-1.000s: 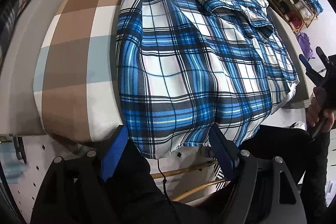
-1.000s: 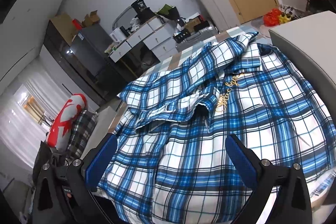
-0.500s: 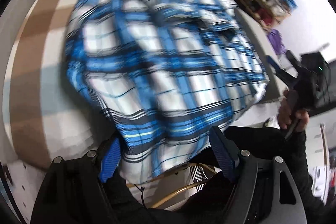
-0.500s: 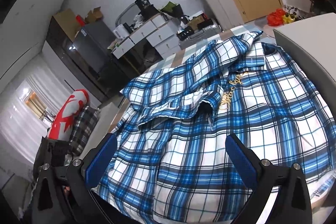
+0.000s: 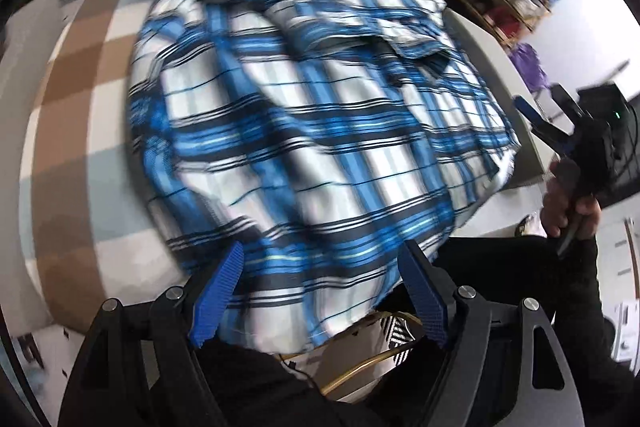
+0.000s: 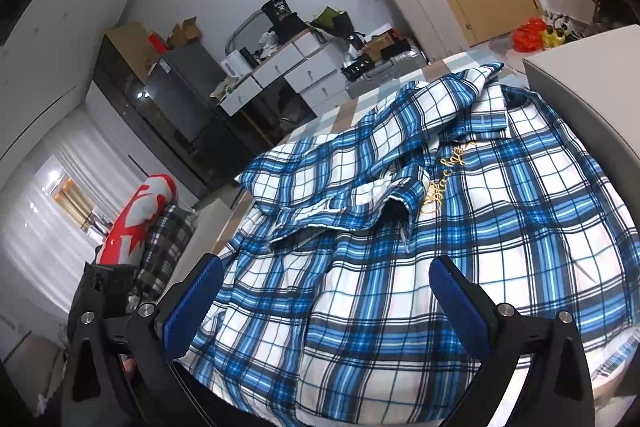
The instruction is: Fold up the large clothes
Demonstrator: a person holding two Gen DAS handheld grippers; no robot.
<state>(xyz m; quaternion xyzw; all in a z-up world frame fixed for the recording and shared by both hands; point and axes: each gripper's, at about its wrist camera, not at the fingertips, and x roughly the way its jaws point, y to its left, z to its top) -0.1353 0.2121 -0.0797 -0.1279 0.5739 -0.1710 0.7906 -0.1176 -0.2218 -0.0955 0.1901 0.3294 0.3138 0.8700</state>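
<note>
The likeliest slip from here is a grab that catches only the top layer of the plaid shirt (image 6: 460,227). The hem hangs loose over the near edge of the bed (image 5: 68,131), so a shallow pinch there would drag one layer and skew the fold. The sleeve (image 6: 340,203) bunched across the chest could also get trapped under a fold and leave a lump.

The left tongs (image 5: 320,291) stand spread wide over the hem, gripping nothing that I can see. The right tongs (image 6: 326,301) are likewise parted above the shirt's lower body, empty.

The shirt is blue, white and black check, lying on the bed's brown and white checked cover, collar at the far end. Gold script embroidery (image 6: 448,175) sits near the sleeve cuff. The cloth looks thin, soft and rumpled.
</note>
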